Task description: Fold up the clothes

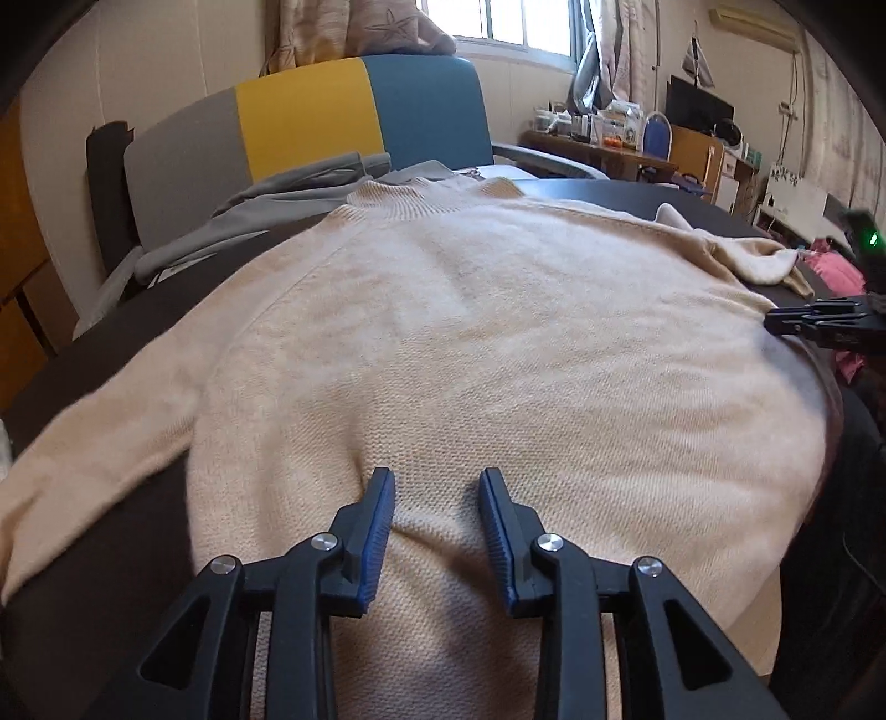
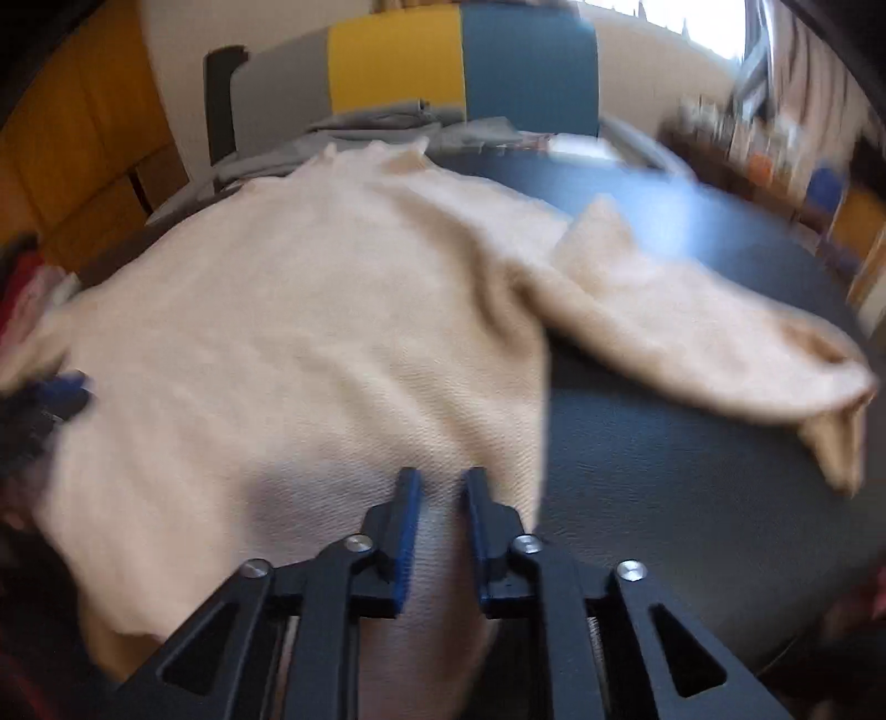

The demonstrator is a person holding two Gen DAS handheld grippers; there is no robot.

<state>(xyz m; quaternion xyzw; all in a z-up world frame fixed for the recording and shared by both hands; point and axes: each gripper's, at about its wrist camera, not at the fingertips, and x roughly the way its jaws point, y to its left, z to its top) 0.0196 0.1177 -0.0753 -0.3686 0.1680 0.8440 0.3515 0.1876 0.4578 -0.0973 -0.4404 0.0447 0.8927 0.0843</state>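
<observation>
A cream knit sweater (image 1: 498, 343) lies spread flat, neck away from the cameras, across a dark round tabletop (image 2: 692, 471). Its hem reaches the near edge of the tabletop. One sleeve (image 1: 99, 443) runs out straight along the left side in the left wrist view; the other sleeve (image 2: 720, 343) trails off the body to the right and ends in a loosely bunched cuff on bare tabletop.

The left hand-held gripper (image 1: 437, 482) sits low over the sweater's lower body, its blue-padded jaws standing moderately apart with a soft ridge of knit rising between them; the pads do not press on the cloth. The right hand-held gripper (image 2: 442, 479) is near the sweater's right hem edge, just beside the bare tabletop, its jaws narrow but parted by a slim gap through which cloth shows; whether the pads touch the cloth cannot be told. The right wrist view is blurred.

Beyond the neckline lies a grey garment (image 1: 243, 216), heaped at the far rim of the tabletop. Behind it stands a chair (image 1: 310, 116) with a back in grey, yellow and teal panels. Farther off, a cluttered desk (image 1: 603, 149) sits under a bright window (image 1: 498, 22).
</observation>
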